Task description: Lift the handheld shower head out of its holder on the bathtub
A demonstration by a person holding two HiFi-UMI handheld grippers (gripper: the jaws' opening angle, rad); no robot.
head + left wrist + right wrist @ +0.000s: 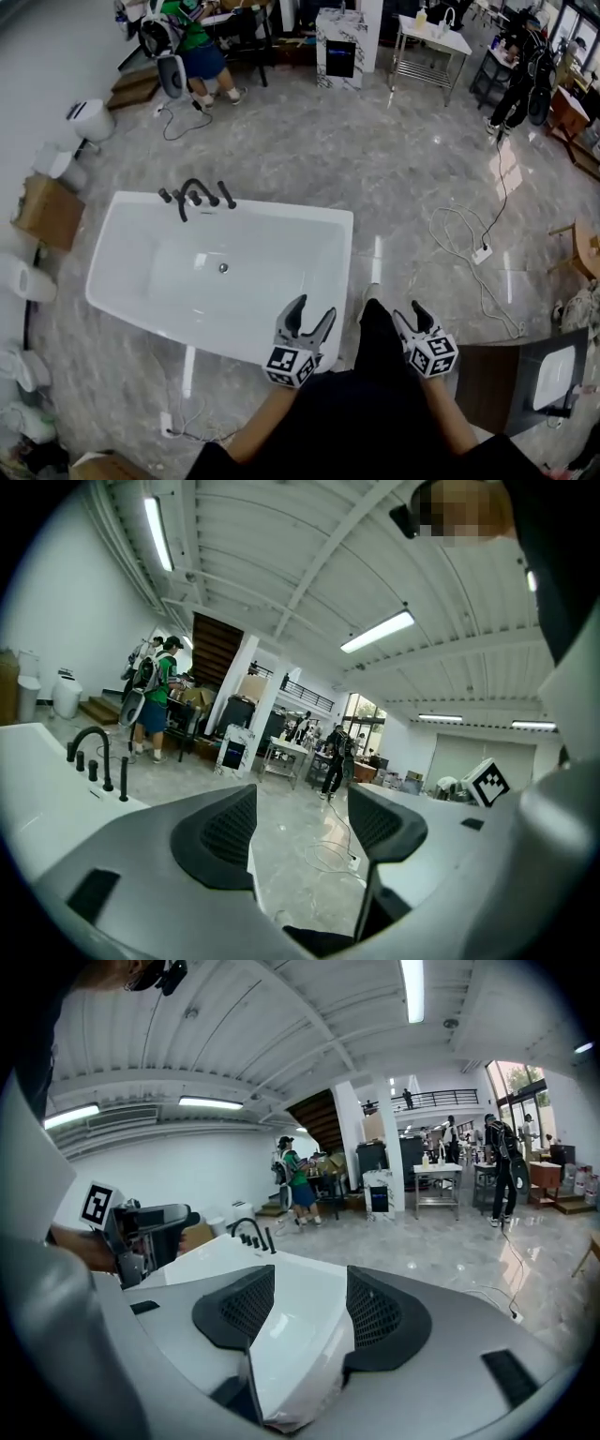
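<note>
A white bathtub (141, 291) stands on the grey floor left of centre in the head view. On its far rim sits a black arched faucet (194, 192) with knobs. The slim black handheld shower head (226, 194) stands upright in its holder just right of the faucet, also visible as the shower head (124, 778) and the shower head (272, 1239). My left gripper (315, 309) is open over the tub's near right corner, far from the shower head. My right gripper (413, 317) is open and empty further right, off the tub. The tub's rim (281, 1335) shows between its jaws.
A white cable and power strip (482, 251) lie on the floor to the right. A cardboard box (45, 211) and white toilets (89, 117) line the left wall. People stand at the back, beside a metal table (431, 42) and a cabinet (339, 42). A basin (553, 375) sits lower right.
</note>
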